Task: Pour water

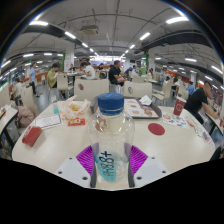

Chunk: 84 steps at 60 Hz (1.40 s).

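On the white tabletop (60, 150) we see, left to right, a red packet (32, 135), trays (62, 112), then the blue-capped water bottle (111, 140) upright between the claw (111, 160) fingers, whose purple pads (137, 158) flank its sides; contact we cannot tell. A red coaster (156, 128) lies right; seated people (116, 74) beyond.
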{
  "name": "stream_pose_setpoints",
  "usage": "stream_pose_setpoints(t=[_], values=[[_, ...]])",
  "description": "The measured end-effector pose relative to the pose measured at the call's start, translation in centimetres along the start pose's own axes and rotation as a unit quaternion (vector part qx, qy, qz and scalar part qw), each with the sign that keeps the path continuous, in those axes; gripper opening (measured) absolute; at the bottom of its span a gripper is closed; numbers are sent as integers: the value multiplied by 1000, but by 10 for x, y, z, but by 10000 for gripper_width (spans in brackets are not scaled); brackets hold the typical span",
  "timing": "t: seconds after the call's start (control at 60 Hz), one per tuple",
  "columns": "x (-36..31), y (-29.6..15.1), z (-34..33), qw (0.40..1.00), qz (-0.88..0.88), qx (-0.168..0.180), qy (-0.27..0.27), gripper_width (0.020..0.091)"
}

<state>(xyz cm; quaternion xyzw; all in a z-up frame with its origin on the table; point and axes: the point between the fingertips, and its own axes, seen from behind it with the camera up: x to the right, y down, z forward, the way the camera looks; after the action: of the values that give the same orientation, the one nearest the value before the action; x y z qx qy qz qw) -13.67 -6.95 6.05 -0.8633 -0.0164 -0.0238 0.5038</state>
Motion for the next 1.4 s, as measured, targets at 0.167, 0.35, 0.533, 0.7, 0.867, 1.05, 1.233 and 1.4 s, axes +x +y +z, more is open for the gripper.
stream_pose_setpoints(t=[0.167, 0.35, 0.533, 0.7, 0.867, 1.05, 1.233, 1.4], values=[[-17, -28, -8, 1000, -20, 9, -18, 399], [-81, -126, -9, 988, 91, 62, -110, 397], [-117, -221, 14, 910, 340, 67, -227, 397], [-126, -242, 51, 744, 598, -3, -299, 398], [-122, -227, 79, 617, 723, -46, -308, 398], [-125, -194, 105, 540, 784, -91, -292, 396], [-127, -194, 93, 568, 758, -105, -304, 397], [-113, -217, 72, 728, 613, -63, -300, 399]])
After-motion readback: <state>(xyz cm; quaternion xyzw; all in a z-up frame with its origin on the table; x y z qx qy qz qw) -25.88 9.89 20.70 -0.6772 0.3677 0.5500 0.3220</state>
